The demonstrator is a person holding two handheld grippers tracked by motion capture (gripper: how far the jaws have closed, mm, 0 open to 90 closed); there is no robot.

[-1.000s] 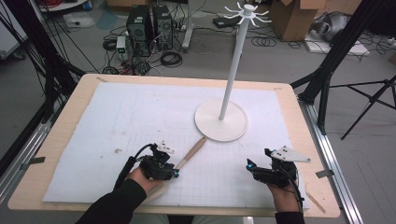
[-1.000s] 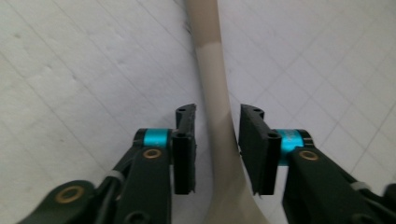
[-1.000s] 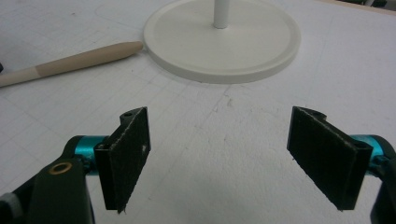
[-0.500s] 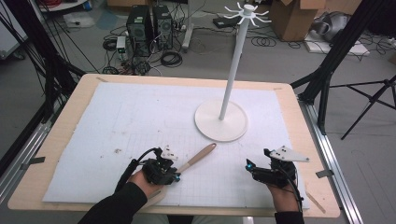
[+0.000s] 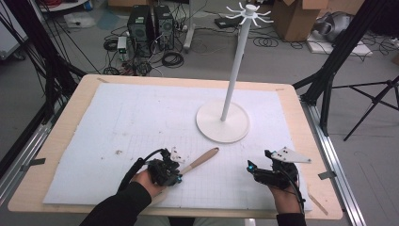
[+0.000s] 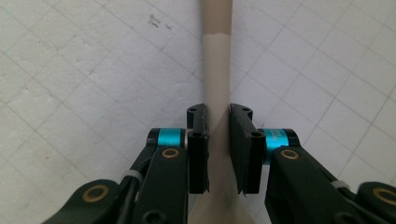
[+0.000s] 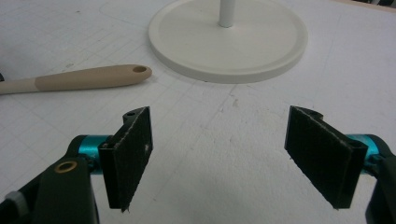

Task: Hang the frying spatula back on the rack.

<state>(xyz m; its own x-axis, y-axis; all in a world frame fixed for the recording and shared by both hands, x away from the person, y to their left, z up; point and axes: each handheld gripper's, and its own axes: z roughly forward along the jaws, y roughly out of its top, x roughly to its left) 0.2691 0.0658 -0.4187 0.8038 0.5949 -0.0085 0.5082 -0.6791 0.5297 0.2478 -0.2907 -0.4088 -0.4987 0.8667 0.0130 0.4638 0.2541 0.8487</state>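
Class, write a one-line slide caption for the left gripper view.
Left gripper, black jaws shut on the beige wooden utensil handle, above the white gridded mat.

The utensil handle (image 7: 88,78) looks like smooth matt wood, the stand base (image 7: 229,42) is smooth satin white plastic, and the white table cover (image 5: 141,122) is rough, pitted, gridded foam.

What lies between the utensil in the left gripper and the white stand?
Nothing visible. The left gripper is shut on the utensil handle, and only bare white mat lies between the handle's tip and the stand base. The open right gripper sits off to the side.
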